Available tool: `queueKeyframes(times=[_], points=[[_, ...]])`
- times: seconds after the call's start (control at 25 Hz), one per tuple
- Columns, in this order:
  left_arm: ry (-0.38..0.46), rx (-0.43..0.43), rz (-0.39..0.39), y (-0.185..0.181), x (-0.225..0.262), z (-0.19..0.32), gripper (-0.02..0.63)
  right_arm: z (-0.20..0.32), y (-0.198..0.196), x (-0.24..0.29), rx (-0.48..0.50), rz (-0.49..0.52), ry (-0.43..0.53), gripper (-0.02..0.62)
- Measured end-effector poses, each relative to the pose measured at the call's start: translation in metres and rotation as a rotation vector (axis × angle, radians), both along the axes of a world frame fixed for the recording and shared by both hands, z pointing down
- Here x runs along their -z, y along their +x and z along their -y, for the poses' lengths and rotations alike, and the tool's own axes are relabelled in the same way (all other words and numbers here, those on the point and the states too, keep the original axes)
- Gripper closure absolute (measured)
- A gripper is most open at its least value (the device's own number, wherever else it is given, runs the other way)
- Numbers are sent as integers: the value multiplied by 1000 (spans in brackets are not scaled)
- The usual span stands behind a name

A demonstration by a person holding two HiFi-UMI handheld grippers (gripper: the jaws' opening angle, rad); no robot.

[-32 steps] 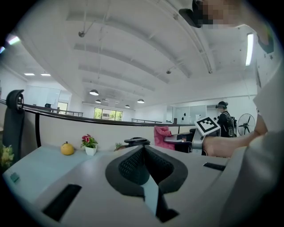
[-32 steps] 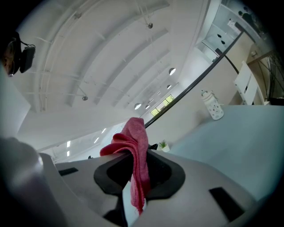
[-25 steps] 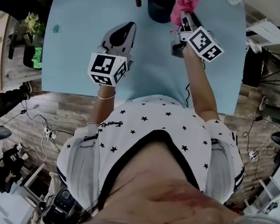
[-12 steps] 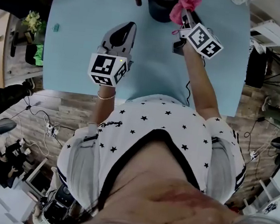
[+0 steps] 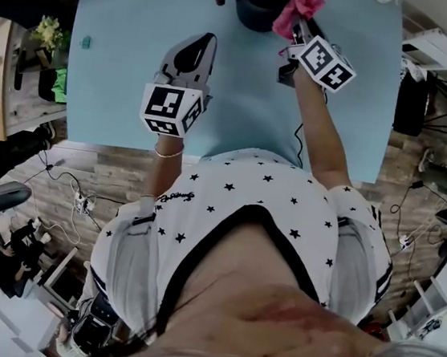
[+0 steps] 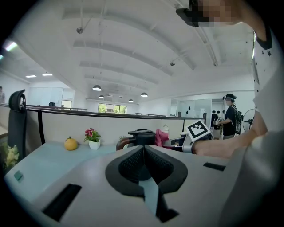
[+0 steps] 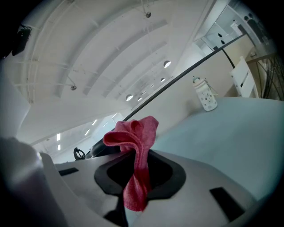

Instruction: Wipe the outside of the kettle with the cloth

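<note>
The right hand-held gripper (image 7: 141,172) has its two jaws closed on a crumpled pink-red cloth (image 7: 134,133). The cloth is pinched at its narrow middle, its bunched top stands above the jaw tips and a short tail hangs below them. In the head view this hand-held gripper (image 5: 298,28) reaches to the far edge of the pale blue worktop (image 5: 123,72). There the cloth (image 5: 300,3) lies against the right side of the dark round kettle with a brown handle (image 5: 257,2); the handle points left. The kettle's dark lid shows just behind the cloth in the right gripper view.

The left hand-held gripper (image 6: 143,160) has its jaws pressed together with nothing between them. It sits over the near middle of the worktop, well apart from the kettle (image 6: 142,136) and pointing towards it.

Farther off, a white perforated bottle (image 7: 205,95) stands on the worktop to the right. An orange round fruit (image 6: 70,143) and a small white pot of flowers (image 6: 93,138) stand at the far left.
</note>
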State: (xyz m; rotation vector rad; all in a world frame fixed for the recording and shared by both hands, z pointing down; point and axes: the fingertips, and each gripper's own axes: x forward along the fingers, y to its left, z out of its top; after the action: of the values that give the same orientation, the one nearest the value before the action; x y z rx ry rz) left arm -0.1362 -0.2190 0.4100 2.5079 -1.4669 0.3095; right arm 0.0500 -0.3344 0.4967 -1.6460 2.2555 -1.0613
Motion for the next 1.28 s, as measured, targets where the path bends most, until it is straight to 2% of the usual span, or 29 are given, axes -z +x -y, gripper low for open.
queueKeyframes(times=[0.8, 1.28], points=[[-27, 35, -14, -9, -12, 5, 577, 0, 5, -76, 10, -91, -177, 540], [-32, 72, -14, -23, -16, 4, 577, 0, 0, -112, 67, -250, -250, 540]])
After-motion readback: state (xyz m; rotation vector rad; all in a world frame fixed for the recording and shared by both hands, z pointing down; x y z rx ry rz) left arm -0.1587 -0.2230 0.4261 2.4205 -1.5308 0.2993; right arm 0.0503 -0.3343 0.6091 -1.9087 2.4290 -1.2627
